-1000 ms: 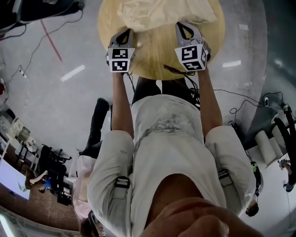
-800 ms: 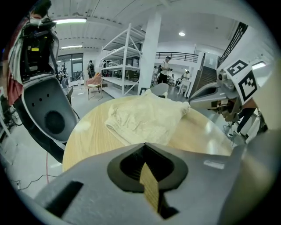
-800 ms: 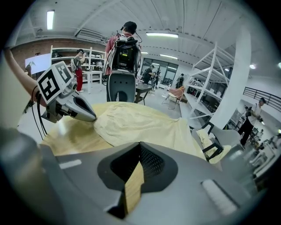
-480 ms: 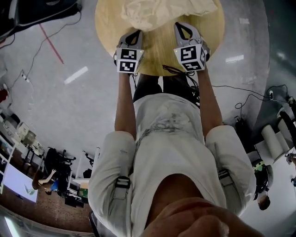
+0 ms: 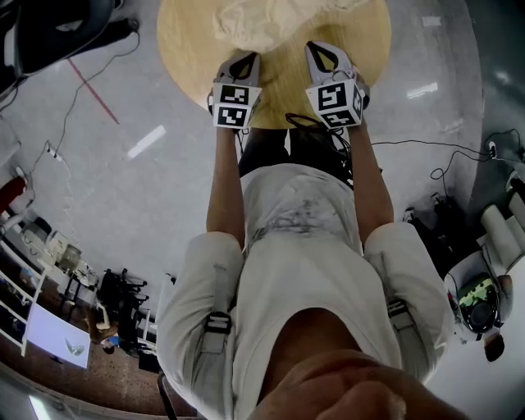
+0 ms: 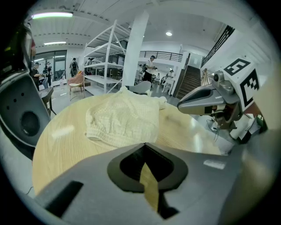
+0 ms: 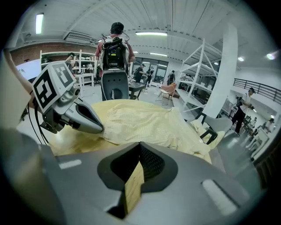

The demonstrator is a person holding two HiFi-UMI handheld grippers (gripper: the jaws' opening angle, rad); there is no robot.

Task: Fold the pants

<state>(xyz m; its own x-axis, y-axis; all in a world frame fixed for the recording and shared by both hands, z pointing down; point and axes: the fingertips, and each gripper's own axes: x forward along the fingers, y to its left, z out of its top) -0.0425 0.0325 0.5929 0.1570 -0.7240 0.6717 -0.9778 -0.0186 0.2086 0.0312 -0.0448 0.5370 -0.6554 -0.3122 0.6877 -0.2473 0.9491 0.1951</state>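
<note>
A round wooden table is seen from above, and the pale yellow pants are piled in a loose, crumpled heap on its far side, at 12 o'clock. The pants are not folded. 2 grippers are held over the near half of the table, side by side and pointed down at a slant toward the heap. The left gripper is placed at 7 o'clock from the pants, and its tip is just beside the near edge of the cloth; if it is touching cannot be told. In the left gripper view its jaws are seen pressed together, and nothing is held in them. The pants are spread just ahead of them. The right gripper is placed at 5 o'clock from the pants, over bare wood and near the cloth. Its jaws are also pressed together, and nothing is gripped. In the right gripper view the pants are seen ahead, and a person with a backpack is seen standing past the table at 12 o'clock. Cables are lying on the grey floor at 3 o'clock.
</note>
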